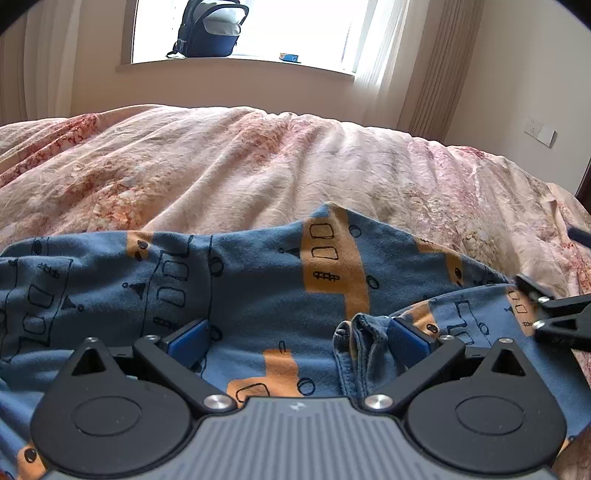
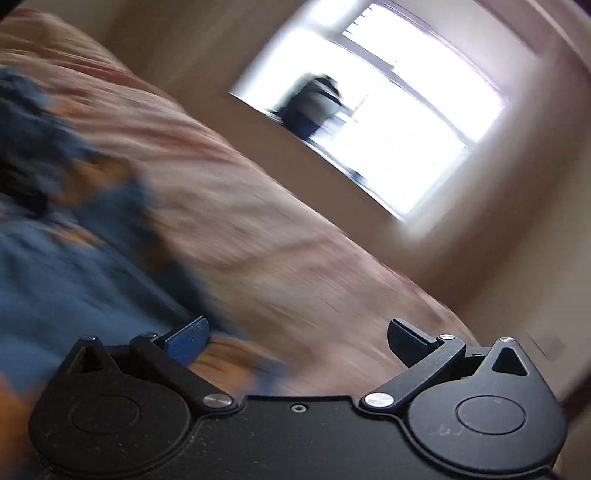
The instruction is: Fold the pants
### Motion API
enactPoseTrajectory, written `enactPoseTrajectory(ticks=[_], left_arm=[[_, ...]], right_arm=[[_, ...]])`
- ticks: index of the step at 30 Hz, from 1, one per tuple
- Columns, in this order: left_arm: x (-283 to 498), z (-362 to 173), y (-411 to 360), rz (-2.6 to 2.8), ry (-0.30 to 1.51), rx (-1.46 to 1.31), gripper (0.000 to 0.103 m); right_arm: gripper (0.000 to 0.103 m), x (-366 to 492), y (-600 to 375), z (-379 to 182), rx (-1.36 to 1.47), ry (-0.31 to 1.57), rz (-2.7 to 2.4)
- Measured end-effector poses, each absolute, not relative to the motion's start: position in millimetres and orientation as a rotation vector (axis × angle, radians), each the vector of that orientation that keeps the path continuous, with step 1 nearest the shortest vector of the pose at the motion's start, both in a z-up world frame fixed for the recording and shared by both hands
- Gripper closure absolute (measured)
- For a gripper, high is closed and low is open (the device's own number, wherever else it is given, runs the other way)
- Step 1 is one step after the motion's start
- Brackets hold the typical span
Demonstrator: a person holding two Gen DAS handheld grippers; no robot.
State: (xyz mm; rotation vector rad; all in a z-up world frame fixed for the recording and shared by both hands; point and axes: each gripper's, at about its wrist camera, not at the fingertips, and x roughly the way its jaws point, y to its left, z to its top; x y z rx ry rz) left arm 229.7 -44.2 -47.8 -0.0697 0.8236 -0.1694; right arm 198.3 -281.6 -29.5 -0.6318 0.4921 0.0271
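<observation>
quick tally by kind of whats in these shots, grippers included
pants: 1
bedspread: 1
backpack on the windowsill: 1
small blue box on the windowsill: 1
grippers: 2, left gripper and right gripper
total: 6

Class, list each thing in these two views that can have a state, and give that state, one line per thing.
Pants: spread over the bed, rumpled, a bunched edge near the left gripper's right finger.
Left gripper: open, fingers over the pants, nothing clamped.
Right gripper: open, tilted, its view motion-blurred.
Bedspread: wrinkled, covering the bed.
Backpack: on the windowsill, top flap open.
Curtain: drawn aside.
</observation>
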Motion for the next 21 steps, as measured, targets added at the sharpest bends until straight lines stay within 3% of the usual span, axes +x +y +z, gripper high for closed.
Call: enactPoseTrajectory(ticks=[5,11,14,19,21], left_arm=[[225.1,-43.5,-40.7,-0.216,0.800,-0.056,0.000],[189.6,-15.9,-39.7,-0.214,0.765,-0.150,0.000],[169.3,-20.3,-54.1,-0.264,0.782,-0.117,0.000],[151.1,-45.9,-75.4,-0.293,0.736,0.132,0.000],[149.3,-45.1,-69.0,-0.296,0.738,0.123,0.000]], right_arm=[[0.001,179.6,-314.2,-6.0,-0.544,0.541,-0.107],[0.001,105.6,-269.9,24.7,-0.437,0.497,0.074],[0.001,76.0,-250.4,20.3,-0.419,0.497,0.163],[0.001,64.1,-249.9,-18.2,-0.639,0.572,0.220],[0.001,70.8,-267.2,-14.0,-0.532,0.651,0.181]])
